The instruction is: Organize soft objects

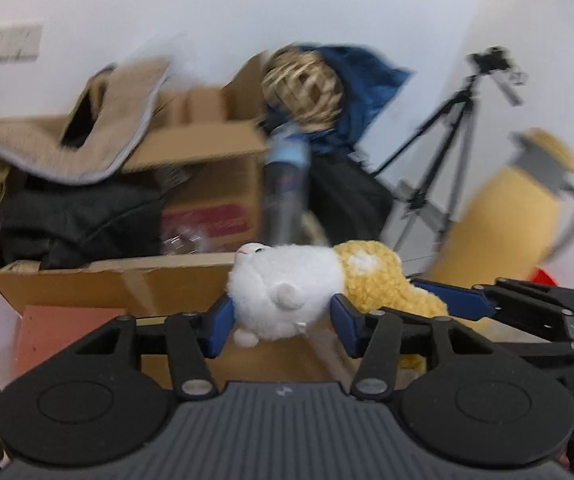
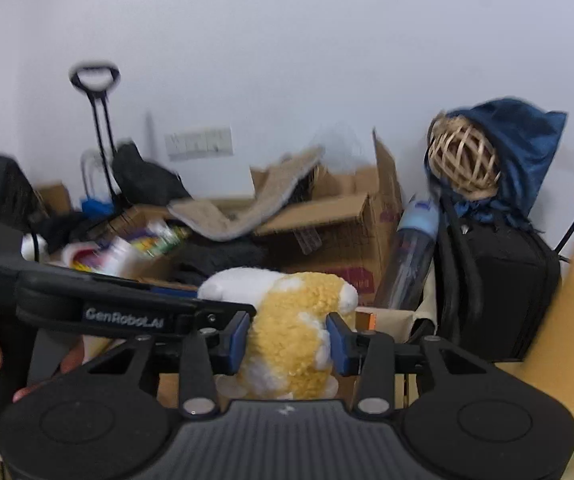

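Both tools grip one plush toy [image 1: 287, 296]: left tool [image 1: 283, 320] half-closed; right tool [image 2: 287, 340] narrower

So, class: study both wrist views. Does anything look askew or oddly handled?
Yes. One plush toy is pinched by both tools at once: the left tool on its white end, the right tool on its yellow end. Behind, a tan mat droops crookedly over open cardboard boxes.

A plain white wall [image 2: 287, 60] is filling the background, carrying a row of wall switches [image 2: 199, 142]. Open cardboard boxes [image 1: 207, 168] are crowding its foot, a black tripod [image 1: 447, 128] is standing to one side, and even light is falling throughout.
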### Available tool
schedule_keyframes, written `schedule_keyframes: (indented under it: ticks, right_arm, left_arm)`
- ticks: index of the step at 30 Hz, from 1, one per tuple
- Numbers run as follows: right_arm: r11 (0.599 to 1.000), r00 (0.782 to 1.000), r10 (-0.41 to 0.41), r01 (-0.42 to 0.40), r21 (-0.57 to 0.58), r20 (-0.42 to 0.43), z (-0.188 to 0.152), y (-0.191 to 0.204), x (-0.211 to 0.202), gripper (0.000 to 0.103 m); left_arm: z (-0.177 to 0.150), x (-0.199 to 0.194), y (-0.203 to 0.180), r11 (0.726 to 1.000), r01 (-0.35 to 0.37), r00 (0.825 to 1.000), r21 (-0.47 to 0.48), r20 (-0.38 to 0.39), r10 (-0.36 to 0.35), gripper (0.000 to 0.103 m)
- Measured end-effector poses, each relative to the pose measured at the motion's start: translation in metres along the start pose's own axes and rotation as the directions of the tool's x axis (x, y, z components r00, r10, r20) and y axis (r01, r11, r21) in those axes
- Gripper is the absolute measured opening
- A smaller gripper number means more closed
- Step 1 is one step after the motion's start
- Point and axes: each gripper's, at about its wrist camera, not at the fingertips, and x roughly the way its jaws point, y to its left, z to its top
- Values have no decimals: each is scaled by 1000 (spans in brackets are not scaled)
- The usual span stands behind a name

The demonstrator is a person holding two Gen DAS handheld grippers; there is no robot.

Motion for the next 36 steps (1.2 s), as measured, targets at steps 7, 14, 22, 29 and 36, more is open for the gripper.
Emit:
schedule_keyframes:
  ticks: [7, 14, 22, 29, 36]
  right_arm:
    - [993, 982, -70, 51, -109, -176, -15, -3, 98, 41]
    - [980, 953, -135, 88, -178, -271, -28, 10, 111, 49]
    - [987, 982, -120, 102, -121, -147, 26, 15, 21, 63]
    - [984, 993, -118, 115, -136, -15, 40, 36, -82, 77]
    - [996, 993, -56, 63, -58, 108, -19, 65, -184, 80]
  left_arm:
    - [-4, 57, 25, 999, -53, 991, -3, -125, 52, 48]
    - [-1, 10, 7, 994, -60, 996, 92, -57, 66, 51]
    - [20, -125, -6, 966, -163, 984, 202, 104, 144, 77]
    - [-26, -235, -21, 949, -237, 956, 208, 225, 190, 83]
    - [-127, -323, -48, 939, -284, 898, 192, 395, 191, 103]
